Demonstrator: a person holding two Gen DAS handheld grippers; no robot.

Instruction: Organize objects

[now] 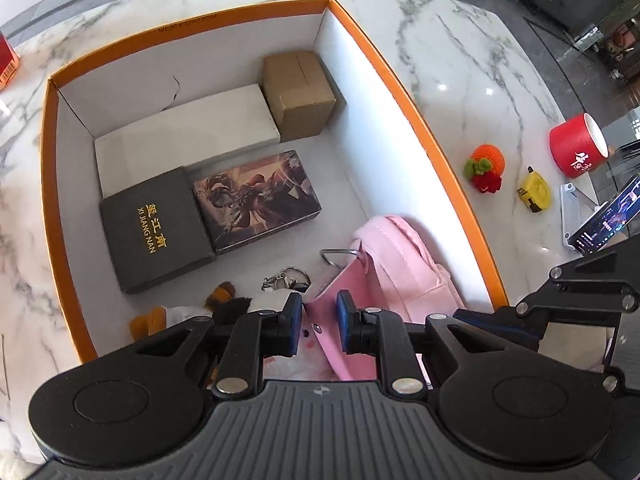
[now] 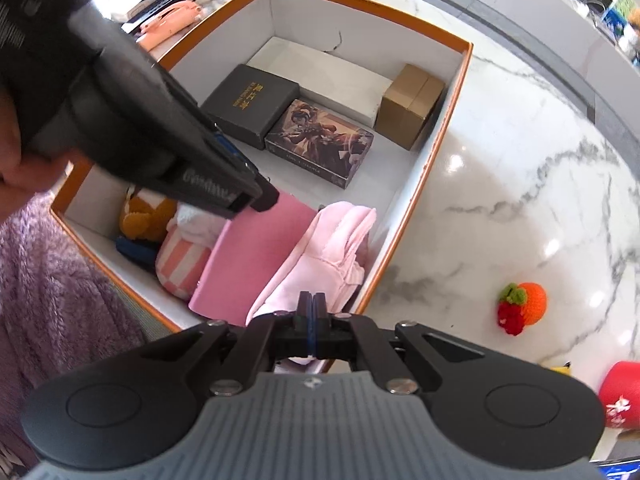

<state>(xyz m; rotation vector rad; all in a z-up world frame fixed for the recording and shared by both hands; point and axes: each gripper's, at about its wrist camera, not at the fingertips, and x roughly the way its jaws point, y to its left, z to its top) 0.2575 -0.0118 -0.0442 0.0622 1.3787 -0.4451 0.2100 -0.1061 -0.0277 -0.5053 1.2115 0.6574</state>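
A large orange-rimmed box (image 1: pixel 400 80) holds a black box (image 1: pixel 156 232), a picture-printed box (image 1: pixel 256 200), a white box (image 1: pixel 184 132), a brown carton (image 1: pixel 300 92), a pink pouch (image 1: pixel 404 260), keys (image 1: pixel 286 278) and a plush toy (image 1: pixel 160 316). My left gripper (image 1: pixel 319 322) is open, its fingers either side of a pink flap (image 1: pixel 332 344) near the box's front. My right gripper (image 2: pixel 312 316) is shut, empty, above the pale pink pouch (image 2: pixel 336 248). The left gripper's body (image 2: pixel 160 128) crosses the right wrist view over the box (image 2: pixel 444 120).
On the marble table to the right of the box lie a knitted orange-and-red fruit toy (image 1: pixel 486 166), a yellow tape measure (image 1: pixel 534 196), a red cup (image 1: pixel 578 144) and a phone on a stand (image 1: pixel 600 220). A striped pink plush (image 2: pixel 182 264) lies in the box.
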